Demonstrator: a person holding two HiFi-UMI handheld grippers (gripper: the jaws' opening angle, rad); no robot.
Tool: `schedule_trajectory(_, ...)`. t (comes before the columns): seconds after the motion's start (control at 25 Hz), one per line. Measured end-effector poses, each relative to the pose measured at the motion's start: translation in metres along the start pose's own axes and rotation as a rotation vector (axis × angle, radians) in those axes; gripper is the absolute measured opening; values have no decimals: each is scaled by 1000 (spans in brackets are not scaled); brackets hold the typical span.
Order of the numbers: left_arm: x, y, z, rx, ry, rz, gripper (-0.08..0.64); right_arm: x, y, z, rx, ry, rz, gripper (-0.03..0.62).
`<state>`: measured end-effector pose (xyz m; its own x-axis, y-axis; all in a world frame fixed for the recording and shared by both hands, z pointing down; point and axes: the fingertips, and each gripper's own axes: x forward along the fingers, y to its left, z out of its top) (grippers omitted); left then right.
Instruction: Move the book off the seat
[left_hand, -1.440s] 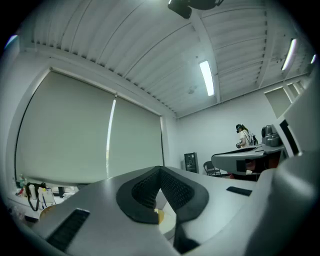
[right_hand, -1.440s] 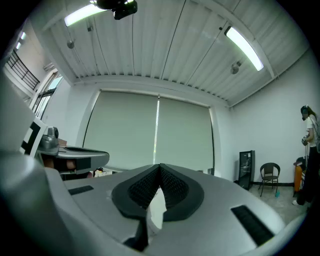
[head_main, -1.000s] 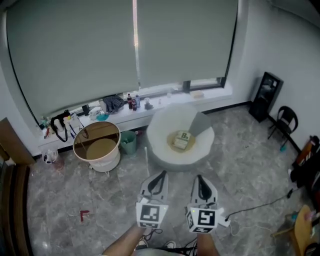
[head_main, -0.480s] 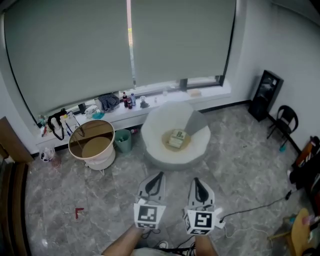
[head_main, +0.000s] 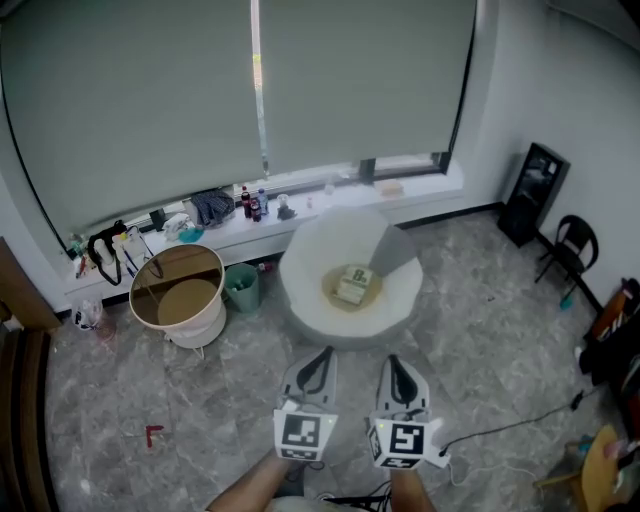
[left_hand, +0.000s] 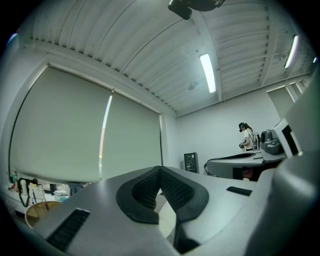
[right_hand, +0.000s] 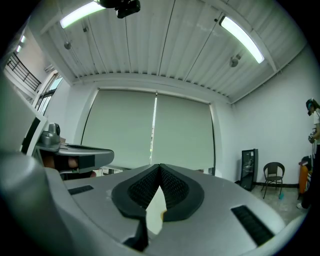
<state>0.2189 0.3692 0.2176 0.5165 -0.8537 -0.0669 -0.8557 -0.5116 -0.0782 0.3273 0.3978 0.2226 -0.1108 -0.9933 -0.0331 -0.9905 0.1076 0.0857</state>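
White seat: a white round armchair (head_main: 300, 285) with a tan cushion (head_main: 329, 289) stands on the grey marble floor (head_main: 500, 340), just before the long window sill (head_main: 300, 222).
Book: the small pale book with green print (head_main: 352, 285) lies flat in the middle of the cushion, untouched, well apart from both tools.
Left gripper: the grey two-jaw left gripper (head_main: 321, 356) points level towards the armchair; its black ribbed pads meet at the tip and nothing is between them.
Right gripper: the grey two-jaw right gripper (head_main: 394, 362) is just beside the left one, also level, pads pressed together and empty.
Side object: a beige round tub with a wooden bottom (head_main: 180, 295) stands to the left of the armchair.
Just changed: compared with a second ago, the tub and the red mark on the floor (head_main: 152, 434) have slid to the left in the head view and the armchair sits a little lower. Both grippers keep the same place in front of the body, and the book has not moved.
Meaning for the task: I judge this as the approach only; the person comes nearer, and no reach has begun.
Next need: the jaws must come apart before the book can be taken, probably by its edge.
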Motion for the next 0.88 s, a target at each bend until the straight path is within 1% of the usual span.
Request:
schedule_trajectory(0.24, 46, 47, 1, 3, -16, -26, 3, 67, 10, 7, -13, 0, -24, 5)
schedule_trajectory(0.6, 109, 137, -2, -16, -34, -63, 3, 168, 44, 15, -25, 12, -71, 5)
schedule_trajectory(0.88, 147, 178, -13, -30, -39, -90, 3, 217, 52, 8, -31, 22, -109, 5)
